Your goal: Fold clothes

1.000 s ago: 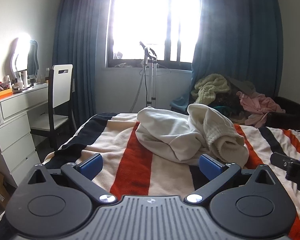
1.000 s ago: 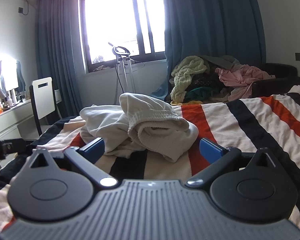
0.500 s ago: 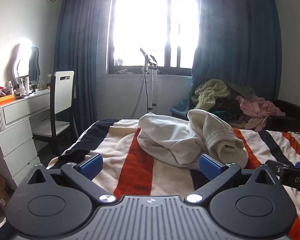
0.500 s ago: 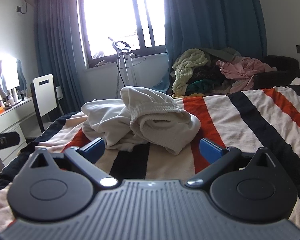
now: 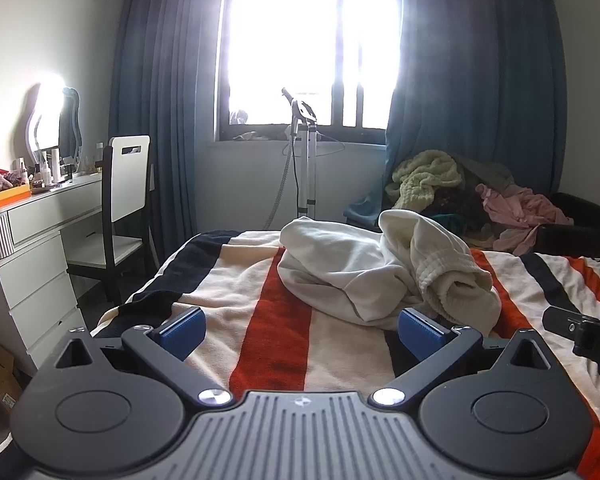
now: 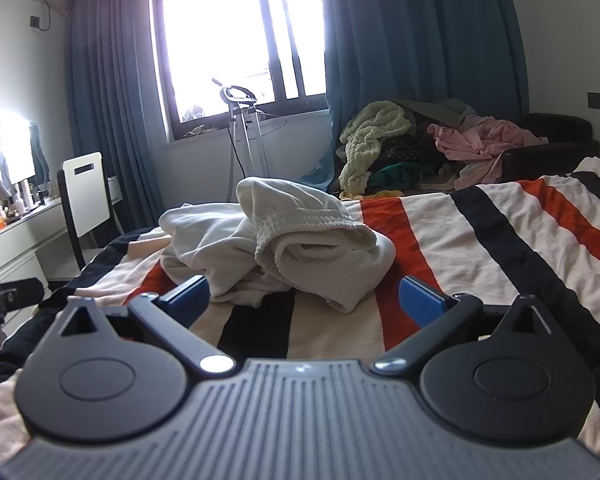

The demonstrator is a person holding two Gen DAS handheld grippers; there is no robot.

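Striped blanket (image 5: pixel 292 320) spread flat over bed, serving as folding surface. Cream garment (image 5: pixel 364 268) heaped near its middle, crumpled, ribbed cuff or hem (image 6: pixel 304 248) rolled toward right side; nothing folded yet, by the look of it. Left gripper (image 5: pixel 300 326) wide, holding nothing, poised short of garment's near edge. Right gripper (image 6: pixel 305 298) likewise wide and empty, just before the cuff, likely set for a two-point pickup. Orange tray (image 5: pixel 4 196) on dresser (image 5: pixel 40 216) holding small items, too blurred to identify.
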